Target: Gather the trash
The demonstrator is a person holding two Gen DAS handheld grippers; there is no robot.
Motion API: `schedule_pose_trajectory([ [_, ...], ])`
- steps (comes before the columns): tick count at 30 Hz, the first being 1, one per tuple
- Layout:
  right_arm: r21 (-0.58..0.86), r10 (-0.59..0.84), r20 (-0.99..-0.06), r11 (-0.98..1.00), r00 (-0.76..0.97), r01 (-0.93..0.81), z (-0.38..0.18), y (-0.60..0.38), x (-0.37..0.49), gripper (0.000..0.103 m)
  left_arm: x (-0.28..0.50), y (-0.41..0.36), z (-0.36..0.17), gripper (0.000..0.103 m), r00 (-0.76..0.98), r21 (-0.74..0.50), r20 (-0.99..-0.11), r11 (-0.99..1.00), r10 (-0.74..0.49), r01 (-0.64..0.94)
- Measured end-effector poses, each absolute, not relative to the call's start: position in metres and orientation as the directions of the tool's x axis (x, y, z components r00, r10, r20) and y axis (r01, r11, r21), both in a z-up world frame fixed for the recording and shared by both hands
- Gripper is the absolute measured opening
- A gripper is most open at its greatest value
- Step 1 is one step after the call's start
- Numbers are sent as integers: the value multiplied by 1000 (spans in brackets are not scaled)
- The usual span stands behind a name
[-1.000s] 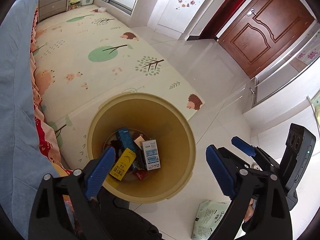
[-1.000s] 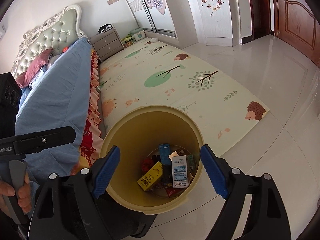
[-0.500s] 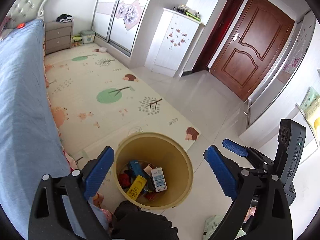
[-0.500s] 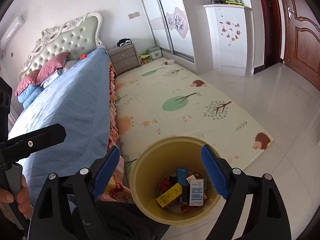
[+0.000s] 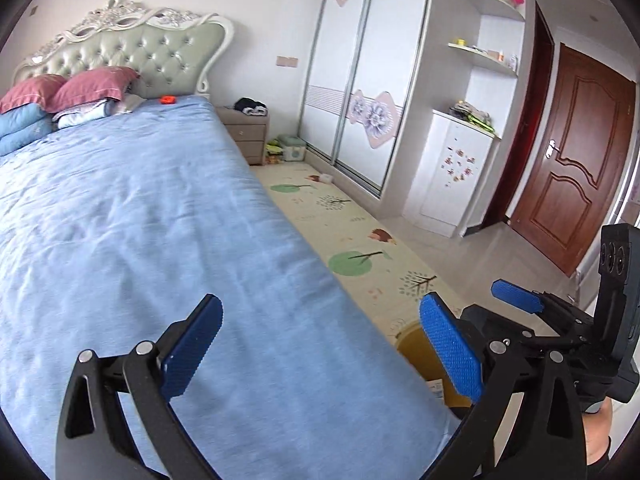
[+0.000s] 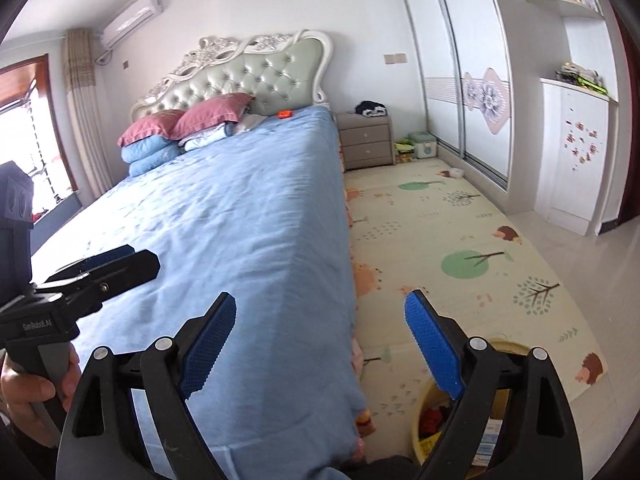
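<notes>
While both pairs of tongs are empty and their jaws are opening wider, the sensible step, as I judge it, is to scan for the next piece of trash before committing either hand. The left gripper [image 5: 320, 348] hangs over the blue bedspread [image 5: 140, 240], nothing between its blue pads. On that bed, the only small loose thing is an orange item [image 5: 168, 99] up by the headboard [image 5: 132, 52], beside the pillows [image 5: 92, 86]; whether it is trash I cannot tell. The right gripper [image 6: 320, 344] is likewise spread with nothing in it, straddling the bed's side edge [image 6: 348, 280].

To do the search well, keep both tools pointed along the bed and mat so each camera covers its own strip.

Going left to right for room: the bedspread is a broad open surface; its right edge drops to the play mat [image 6: 460, 232], which is mostly bare, with a small white object [image 6: 456, 173] near the wardrobe [image 6: 472, 80]. The yellow bin [image 6: 430, 432], holding collected boxes, sits at the mat's near end close by the bed's corner, low beneath the right gripper. Beyond the mat, tiled floor [image 5: 500, 256] runs clear to the door [image 5: 580, 184].
</notes>
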State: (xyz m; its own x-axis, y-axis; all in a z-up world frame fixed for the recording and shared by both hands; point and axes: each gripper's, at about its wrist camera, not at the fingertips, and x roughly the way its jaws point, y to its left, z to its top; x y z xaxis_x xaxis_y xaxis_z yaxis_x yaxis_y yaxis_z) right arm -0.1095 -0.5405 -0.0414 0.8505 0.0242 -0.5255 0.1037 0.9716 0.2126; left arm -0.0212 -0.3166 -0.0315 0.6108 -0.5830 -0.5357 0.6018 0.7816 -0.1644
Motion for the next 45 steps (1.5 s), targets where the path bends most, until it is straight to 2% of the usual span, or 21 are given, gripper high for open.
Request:
schedule_pose_trajectory([
  [6,198,124,-438,979,890,-40,-20,-465,-70,87,-15,-236,-19,99,756,-107,-484,887,-441,449],
  [10,173,169,-375,979,911,-110,-10,-419,-57,90,-16,-186,-7,99,858,-40,-408,945,-311,324],
  [13,157,180,-328,978,927,-135,-3,-390,-52,95,-14,-148,3,99,897,-57,-359,965,-259,256],
  [17,132,187,-284,979,940,-155,4,-361,-48,95,-14,-106,14,99,919,-91,-326,975,-221,203],
  [22,92,128,-223,990,966,-110,10,-341,-45,95,-22,-76,16,99,958,-47,-274,996,-87,77],
  [32,128,133,-249,986,959,-103,-8,-333,-42,95,-30,-64,13,99,961,-25,-273,999,-46,41],
  [41,95,117,-286,991,951,-94,-11,-329,-39,95,-28,-80,14,99,953,-24,-290,997,-83,79],
  [45,108,125,-269,989,955,-99,-10,-331,-41,95,-29,-87,15,99,955,9,-289,997,-69,75],
])
